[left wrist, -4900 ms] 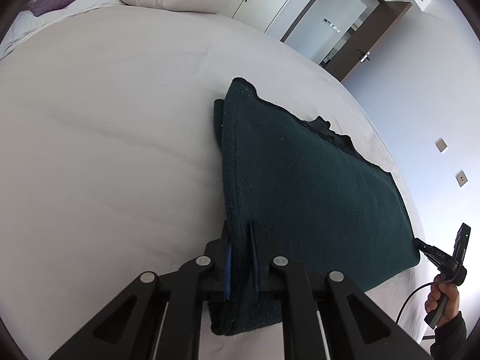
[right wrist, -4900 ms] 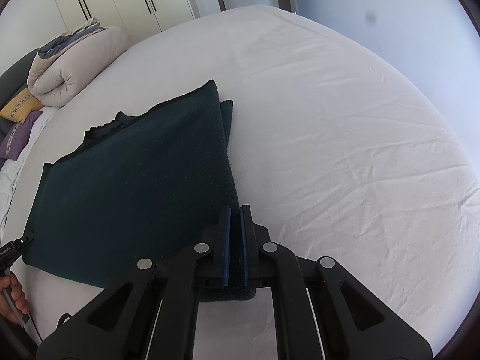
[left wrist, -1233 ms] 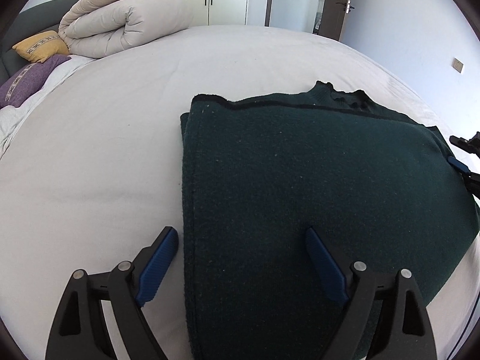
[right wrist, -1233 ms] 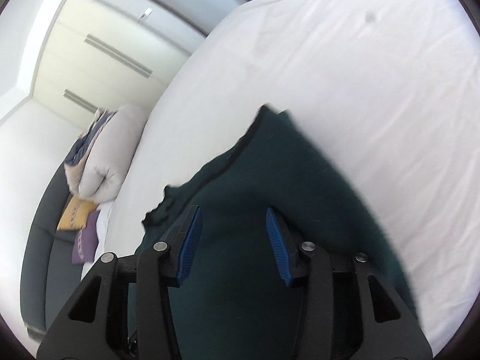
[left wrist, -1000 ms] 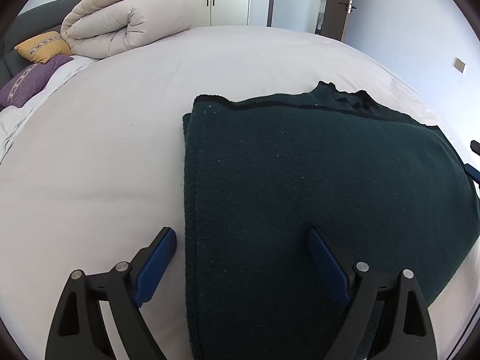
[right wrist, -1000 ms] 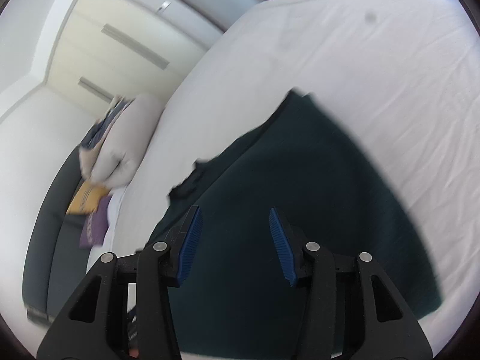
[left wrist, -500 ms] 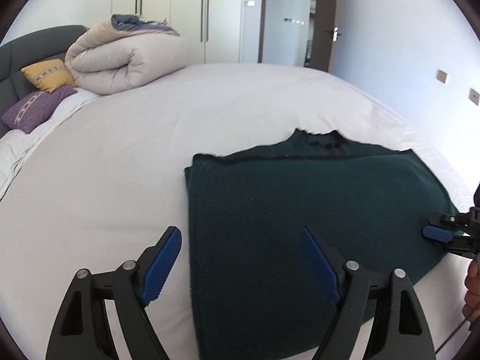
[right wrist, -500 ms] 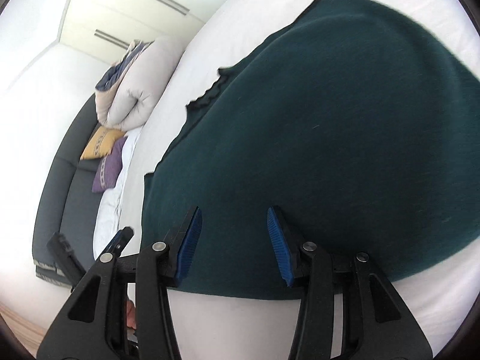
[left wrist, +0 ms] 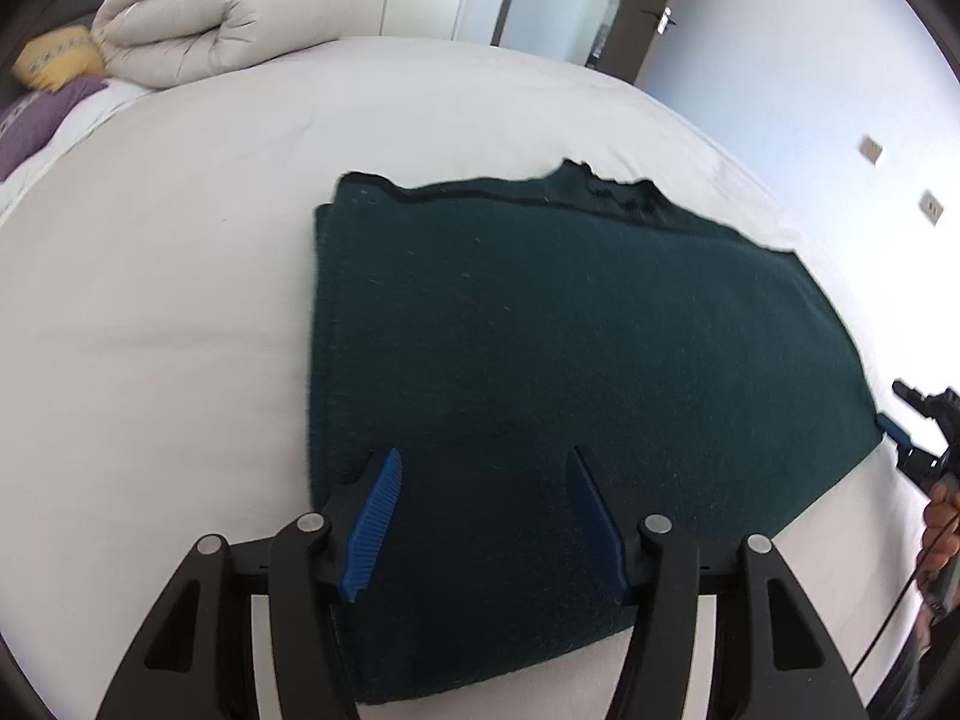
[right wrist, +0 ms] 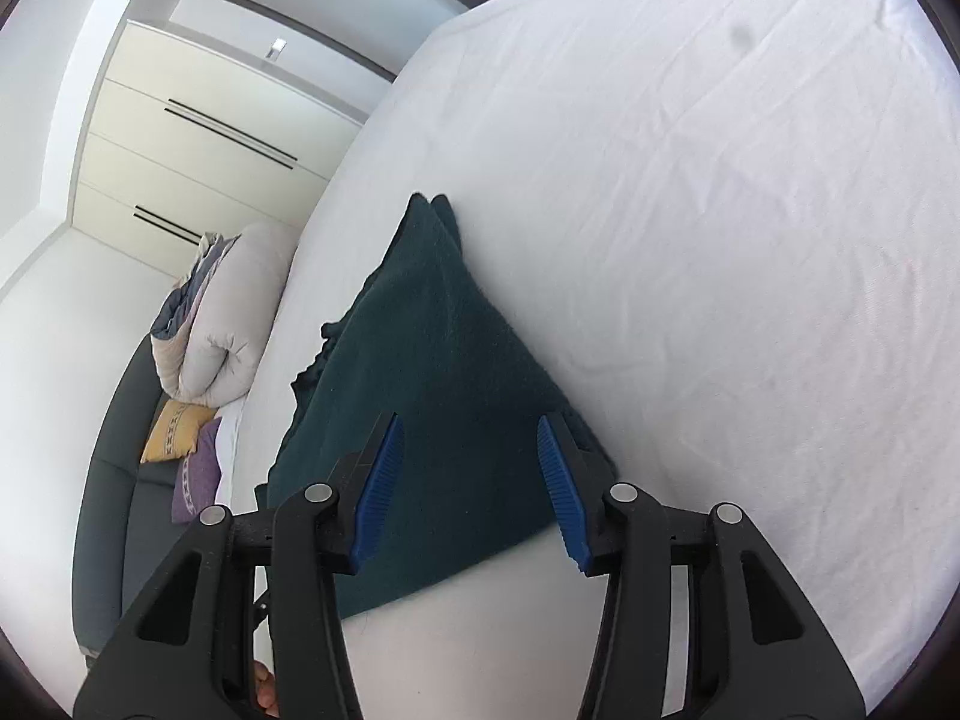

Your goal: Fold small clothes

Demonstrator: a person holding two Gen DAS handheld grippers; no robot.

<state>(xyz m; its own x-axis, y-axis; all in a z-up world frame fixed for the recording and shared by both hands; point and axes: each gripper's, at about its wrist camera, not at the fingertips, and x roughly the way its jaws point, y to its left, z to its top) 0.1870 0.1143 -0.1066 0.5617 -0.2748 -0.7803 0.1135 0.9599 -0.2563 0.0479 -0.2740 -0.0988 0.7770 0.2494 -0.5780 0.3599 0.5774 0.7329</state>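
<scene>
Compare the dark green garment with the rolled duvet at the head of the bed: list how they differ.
The dark green garment lies flat in thin folded layers; the duvet is rolled into a thick, puffy bundle. The garment is dark green with a fuzzy knit look; the duvet is pale beige with a blue-grey side showing. The garment sits mid-bed beneath the open left gripper; the duvet sits far back beside the yellow pillow. Both rest on the white sheet.

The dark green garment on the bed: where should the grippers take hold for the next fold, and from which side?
Probably at the two near corners of the dark green garment, coming in low from the near edge. It lies flat on the white bed sheet, so only its edges offer a pinch. The left gripper and right gripper are open above those ends.
</scene>
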